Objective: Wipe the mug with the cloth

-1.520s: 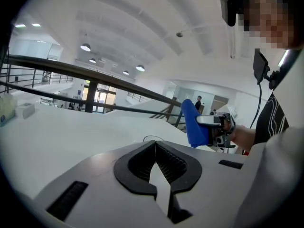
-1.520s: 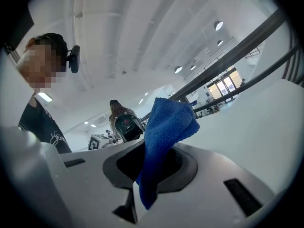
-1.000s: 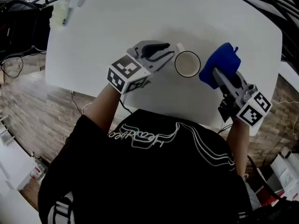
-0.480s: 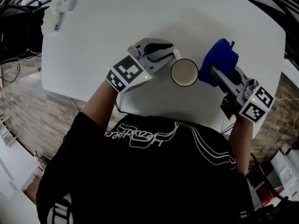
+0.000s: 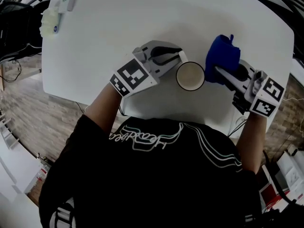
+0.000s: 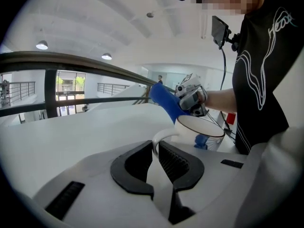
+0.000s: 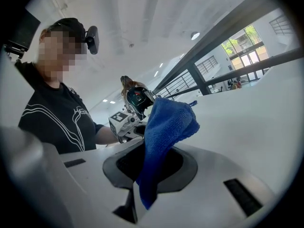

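Left gripper (image 6: pixel 156 152) clamping mug (image 5: pixel 190 76) handle, mug sitting on table (image 5: pixel 142 23). Right gripper (image 7: pixel 147 167) pinching cloth (image 5: pixel 223 56) just beside rim, possibly touching. Risk: sideways wiping pressure twisting mug on thin handle grip, tipping it.

The white, dark-rimmed mug (image 5: pixel 190 76) stands upright, the bunched blue cloth (image 5: pixel 223 56) just beside it.

table (image 5: pixel 118 32): white, rounded corners | far left corner: pale yellow lump (image 5: pixel 49 23) just beside white packet (image 5: pixel 68 0), print unreadable | floor (image 5: pixel 28 108): wood planks | cables (image 5: pixel 13 13): black, off table's left edge | shirt (image 5: pixel 156 175): black, white line print | ceiling lights (image 6: pixel 42 45): lit | railing (image 6: pixel 95 70): dark
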